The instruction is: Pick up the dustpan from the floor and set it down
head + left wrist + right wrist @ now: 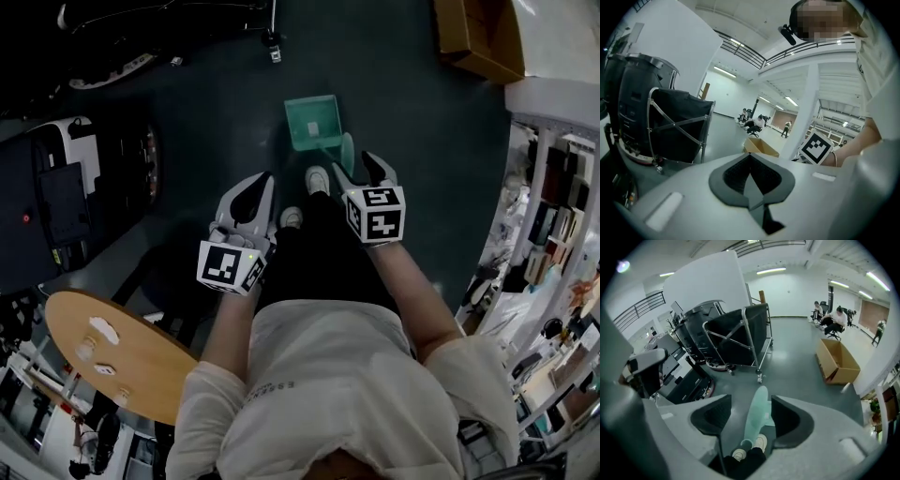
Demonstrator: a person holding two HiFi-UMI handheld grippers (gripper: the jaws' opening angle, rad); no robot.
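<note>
step: grasp dustpan (314,120) on floor | right gripper (358,167) spread, handle (757,416) between jaws, untouched; best centre it, then close | left gripper (751,171) pressed together, empty

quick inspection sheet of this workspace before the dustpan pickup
surface: dark floor
job's things: teal dustpan on the floor ahead of the shoes, handle raised
clutter: cardboard box; round wooden table
grippers: left gripper jaws together, empty; right gripper jaws apart, handle between them, not gripped
cables: nothing seen
surroundings: black wheeled cart; shelves
</note>
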